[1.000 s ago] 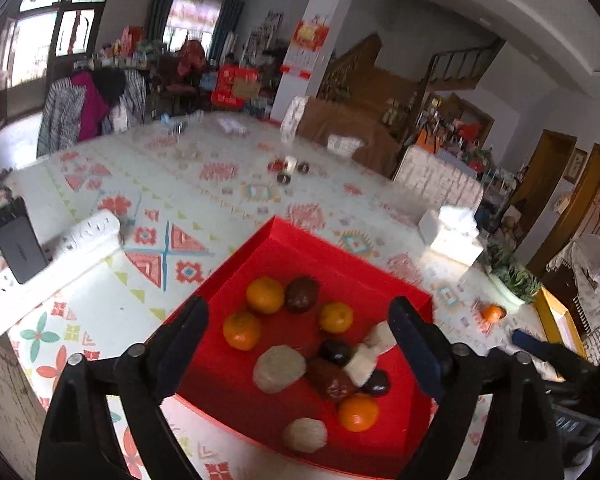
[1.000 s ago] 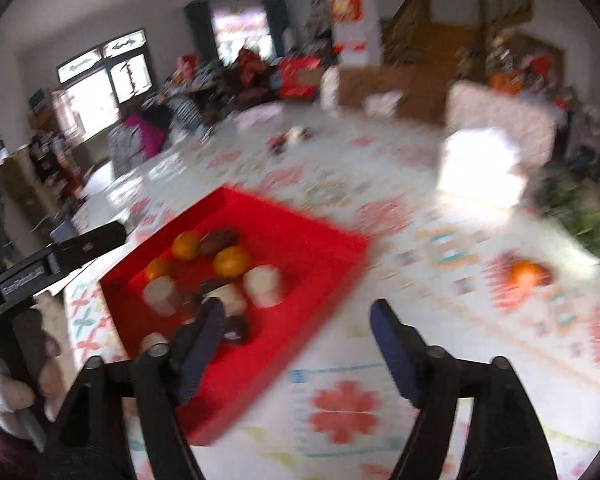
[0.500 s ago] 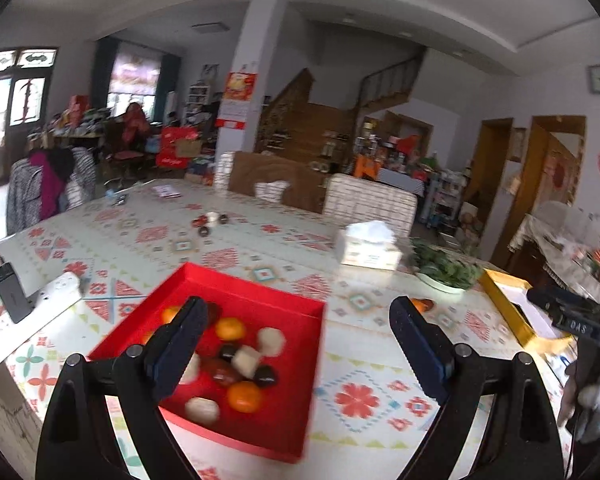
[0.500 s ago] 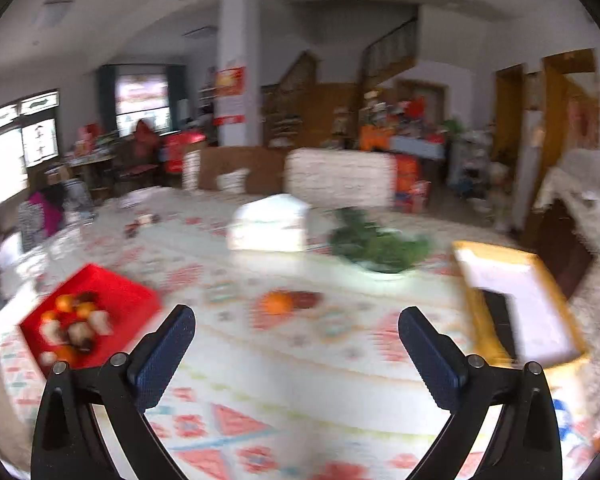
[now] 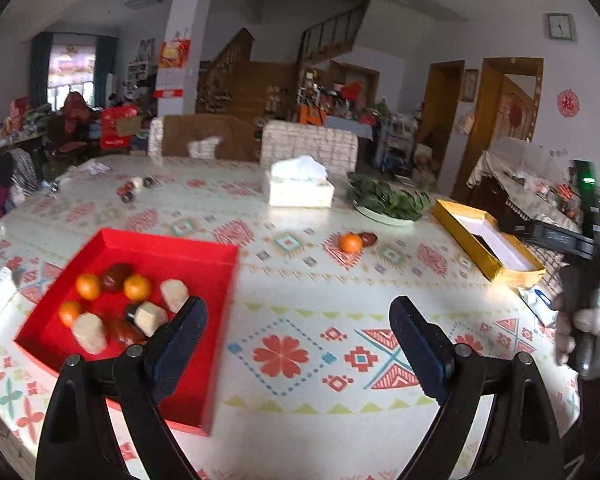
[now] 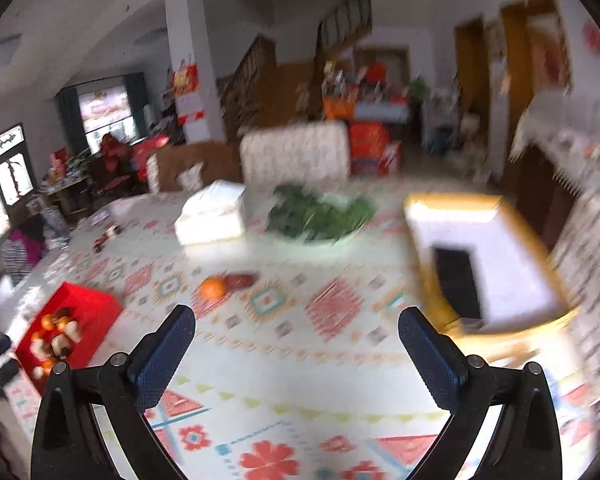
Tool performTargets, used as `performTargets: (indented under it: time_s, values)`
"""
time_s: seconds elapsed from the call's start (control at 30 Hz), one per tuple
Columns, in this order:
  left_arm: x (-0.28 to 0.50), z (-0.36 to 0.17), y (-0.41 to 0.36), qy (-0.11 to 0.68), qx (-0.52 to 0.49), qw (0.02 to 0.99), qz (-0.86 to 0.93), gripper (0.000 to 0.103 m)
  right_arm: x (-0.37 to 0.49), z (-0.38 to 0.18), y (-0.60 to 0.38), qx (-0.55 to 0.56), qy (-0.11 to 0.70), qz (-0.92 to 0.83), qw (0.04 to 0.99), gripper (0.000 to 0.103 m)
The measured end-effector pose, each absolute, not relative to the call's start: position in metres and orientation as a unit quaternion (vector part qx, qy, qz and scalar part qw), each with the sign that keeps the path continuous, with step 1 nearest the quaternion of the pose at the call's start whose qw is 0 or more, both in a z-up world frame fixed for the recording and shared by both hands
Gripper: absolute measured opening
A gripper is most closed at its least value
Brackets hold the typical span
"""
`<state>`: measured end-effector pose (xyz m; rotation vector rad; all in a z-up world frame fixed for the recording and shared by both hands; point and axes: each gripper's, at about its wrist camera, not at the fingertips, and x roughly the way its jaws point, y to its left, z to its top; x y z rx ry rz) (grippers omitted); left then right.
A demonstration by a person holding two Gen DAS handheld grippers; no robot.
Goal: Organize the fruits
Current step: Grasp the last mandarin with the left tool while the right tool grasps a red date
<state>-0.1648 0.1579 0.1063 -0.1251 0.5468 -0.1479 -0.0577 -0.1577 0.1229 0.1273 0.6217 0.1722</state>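
Both my tongs, left tongs (image 5: 298, 330) and right tongs (image 6: 296, 338), gape wide, empty, over desk (image 5: 300, 320); orange (image 5: 351, 242) lies outside red tray (image 5: 216, 280).

Large open room with pale walls and a white ceiling. White pillar (image 5: 188, 40) far left of centre, red poster on it. Wooden staircase (image 5: 260, 68) rising behind, dark railing above. Curtained window (image 5: 70, 68) far left, daylight coming through. Two wooden doorways (image 5: 512, 92) at right, small clock (image 5: 559, 26) high on the wall. Two covered chairs (image 5: 308, 146) at the far edge of a patterned table (image 5: 300, 280). Cluttered shelves beyond.
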Motion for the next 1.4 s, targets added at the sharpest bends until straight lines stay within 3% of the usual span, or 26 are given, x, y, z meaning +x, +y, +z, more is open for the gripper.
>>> performTargets:
  time_s: [0.1, 0.23, 0.63, 0.7, 0.93, 1.13, 1.4]
  values:
    - [-0.158, 0.096, 0.161, 0.279, -0.077, 0.953, -0.087, 0.092, -0.021, 0.093, -0.143, 0.094, 0.361, 0.122, 0.92, 0.102]
    - [-0.149, 0.085, 0.164, 0.297, -0.088, 0.945, -0.101, 0.092, 0.031, 0.063, -0.118, 0.13, 0.41, 0.146, 0.891, 0.082]
    - [-0.125, 0.07, 0.192, 0.329, -0.112, 0.932, -0.107, 0.092, 0.159, 0.029, -0.05, 0.101, 0.476, 0.127, 0.864, 0.079]
    - [-0.123, 0.067, 0.196, 0.331, -0.119, 0.93, -0.104, 0.092, 0.159, 0.021, -0.042, 0.08, 0.493, 0.138, 0.855, 0.074]
    - [-0.118, 0.063, 0.202, 0.334, -0.133, 0.927, -0.105, 0.092, 0.105, 0.023, -0.045, 0.102, 0.534, 0.281, 0.791, 0.073]
    - [-0.113, 0.058, 0.19, 0.344, -0.135, 0.922, -0.114, 0.092, 0.055, 0.036, -0.065, 0.067, 0.497, 0.249, 0.829, 0.073]
    - [-0.104, 0.047, 0.177, 0.358, -0.123, 0.92, -0.1, 0.092, 0.028, 0.018, -0.059, 0.122, 0.474, 0.28, 0.826, 0.073]
